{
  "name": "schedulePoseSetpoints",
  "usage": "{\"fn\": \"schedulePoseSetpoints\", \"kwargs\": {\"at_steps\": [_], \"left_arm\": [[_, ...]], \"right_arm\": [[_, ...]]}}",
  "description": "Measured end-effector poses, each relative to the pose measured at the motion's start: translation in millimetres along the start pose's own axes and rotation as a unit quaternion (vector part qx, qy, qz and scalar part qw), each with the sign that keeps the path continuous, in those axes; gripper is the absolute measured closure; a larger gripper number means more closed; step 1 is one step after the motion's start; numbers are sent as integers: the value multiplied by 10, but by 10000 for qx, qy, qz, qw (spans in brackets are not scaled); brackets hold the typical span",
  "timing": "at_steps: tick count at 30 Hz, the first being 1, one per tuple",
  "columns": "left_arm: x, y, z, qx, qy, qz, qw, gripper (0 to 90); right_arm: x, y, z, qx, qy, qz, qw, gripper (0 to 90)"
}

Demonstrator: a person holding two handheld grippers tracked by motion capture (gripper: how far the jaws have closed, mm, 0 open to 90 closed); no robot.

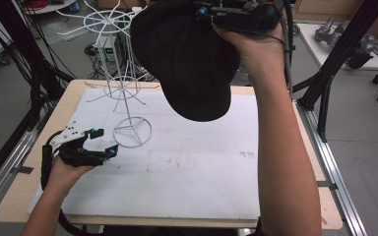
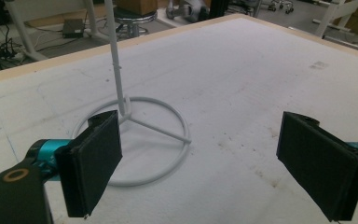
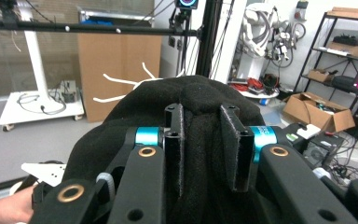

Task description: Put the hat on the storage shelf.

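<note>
A black cap (image 1: 192, 64) hangs high over the back of the table, and my right gripper (image 1: 205, 14) is shut on its fabric. In the right gripper view the jaws (image 3: 205, 135) pinch a fold of the cap (image 3: 121, 121), with the stand's white prongs (image 3: 121, 81) just behind it. A white wire hat stand (image 1: 120, 83) rises at the table's back left, its top spokes beside the cap. My left gripper (image 1: 107, 141) rests low near the stand's base ring (image 1: 133, 132), open and holding nothing. In the left gripper view the open jaws (image 2: 200, 154) frame the ring (image 2: 145, 100) and pole (image 2: 117, 60).
A white foam sheet (image 1: 202, 162) covers the wooden table (image 1: 24, 187). Black frame posts (image 1: 334, 64) stand at the right edge and cables hang at the left. Another white table (image 1: 325, 44) with equipment lies beyond at the back right.
</note>
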State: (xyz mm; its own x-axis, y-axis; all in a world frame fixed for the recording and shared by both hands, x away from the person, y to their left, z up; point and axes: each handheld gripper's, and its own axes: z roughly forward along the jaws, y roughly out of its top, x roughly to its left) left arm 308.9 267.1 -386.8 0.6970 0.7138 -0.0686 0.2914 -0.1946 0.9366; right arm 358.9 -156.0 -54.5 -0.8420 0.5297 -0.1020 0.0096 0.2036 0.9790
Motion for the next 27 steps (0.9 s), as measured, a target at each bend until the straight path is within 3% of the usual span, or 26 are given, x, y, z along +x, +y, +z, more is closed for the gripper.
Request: {"fn": "schedulePoseSetpoints", "kwargs": {"at_steps": [14,20,27], "left_arm": [[-7,2,4,-3,-6,10,10000,141],[-22,6,8,5,-19,23,10000,141],[-17,4,8,-18,-33,4,10000,141]], "right_arm": [[98,143,-20,-200,75,-74,9997,735],[160,125,81,-150,168,-101,9997,734],[131,-11,246,16,249,-37,9997,732]]}}
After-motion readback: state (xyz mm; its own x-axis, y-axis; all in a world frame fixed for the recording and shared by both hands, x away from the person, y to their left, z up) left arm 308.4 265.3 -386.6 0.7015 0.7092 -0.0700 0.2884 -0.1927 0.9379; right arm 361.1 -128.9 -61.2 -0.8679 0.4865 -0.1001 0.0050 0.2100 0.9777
